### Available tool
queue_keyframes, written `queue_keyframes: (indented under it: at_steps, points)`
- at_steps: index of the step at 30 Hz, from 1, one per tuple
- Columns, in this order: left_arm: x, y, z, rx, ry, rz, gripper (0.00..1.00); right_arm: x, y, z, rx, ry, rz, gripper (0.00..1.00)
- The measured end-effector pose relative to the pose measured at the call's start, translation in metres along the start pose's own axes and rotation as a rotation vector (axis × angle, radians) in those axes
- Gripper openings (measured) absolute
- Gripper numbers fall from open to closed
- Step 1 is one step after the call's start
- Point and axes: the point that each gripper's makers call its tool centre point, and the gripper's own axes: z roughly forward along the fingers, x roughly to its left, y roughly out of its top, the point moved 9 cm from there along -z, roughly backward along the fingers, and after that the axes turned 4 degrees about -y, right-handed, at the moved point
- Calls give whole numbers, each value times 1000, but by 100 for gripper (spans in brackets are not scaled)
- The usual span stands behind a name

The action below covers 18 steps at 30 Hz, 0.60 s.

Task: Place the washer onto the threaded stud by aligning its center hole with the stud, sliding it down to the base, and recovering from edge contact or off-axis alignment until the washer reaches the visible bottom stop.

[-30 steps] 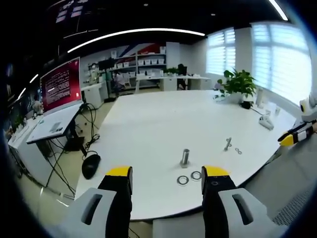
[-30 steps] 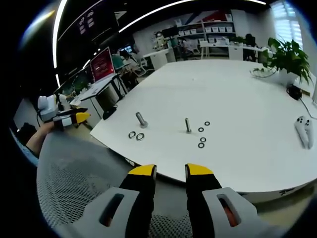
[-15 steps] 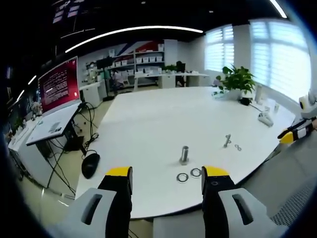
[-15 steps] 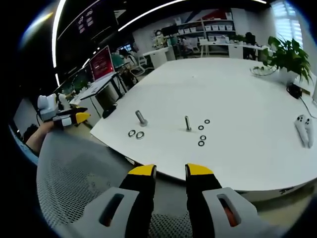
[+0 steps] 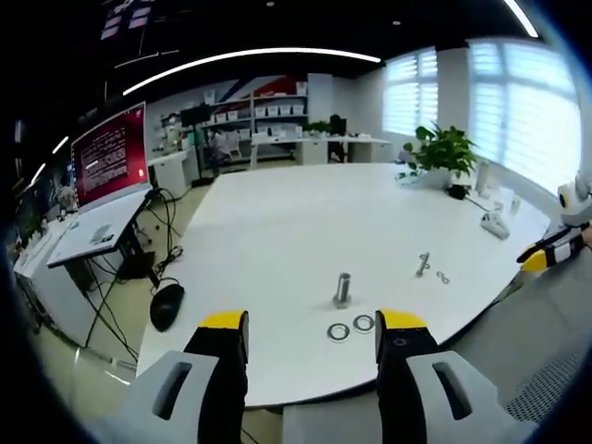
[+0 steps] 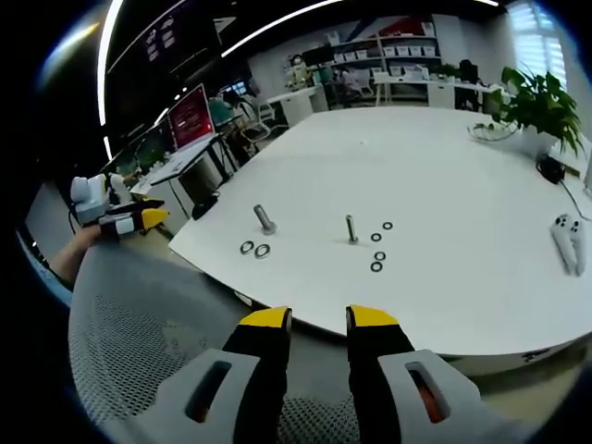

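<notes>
A thick threaded stud (image 5: 343, 289) stands upright near the white table's (image 5: 277, 231) front edge, with two large washers (image 5: 351, 327) lying flat just before it. Further right a thin stud (image 5: 424, 265) stands beside small washers (image 5: 443, 277). My left gripper (image 5: 313, 324) is held back off the table edge, open and empty. In the right gripper view the thick stud (image 6: 265, 219), its two washers (image 6: 254, 250), the thin stud (image 6: 351, 228) and several small washers (image 6: 377, 252) lie ahead. My right gripper (image 6: 319, 319) hovers off the table, open and empty.
A black mouse (image 5: 167, 306) lies at the table's left corner. A potted plant (image 5: 446, 153) and a white controller (image 6: 564, 242) sit on the far side. A grey mesh chair (image 6: 148, 351) is below my right gripper. A red screen (image 5: 111, 157) stands at the left.
The left gripper view has drifted very slightly; the studs and washers stay where they were. Both grippers remain open and away from the table.
</notes>
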Motion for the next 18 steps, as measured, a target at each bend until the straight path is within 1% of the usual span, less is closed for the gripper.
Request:
queue_keyframes:
  at_steps: [5,13,18]
  points:
    - [0,1,0,-13,-7,-2,48,0,1,0,-9,-2,3,26]
    - [0,0,0,-10,-10,4,46,-1,1,0,-27,-14,17,26]
    - [0,0,0,-15,-5,0,46,-1,0,0,-20,-12,15,27]
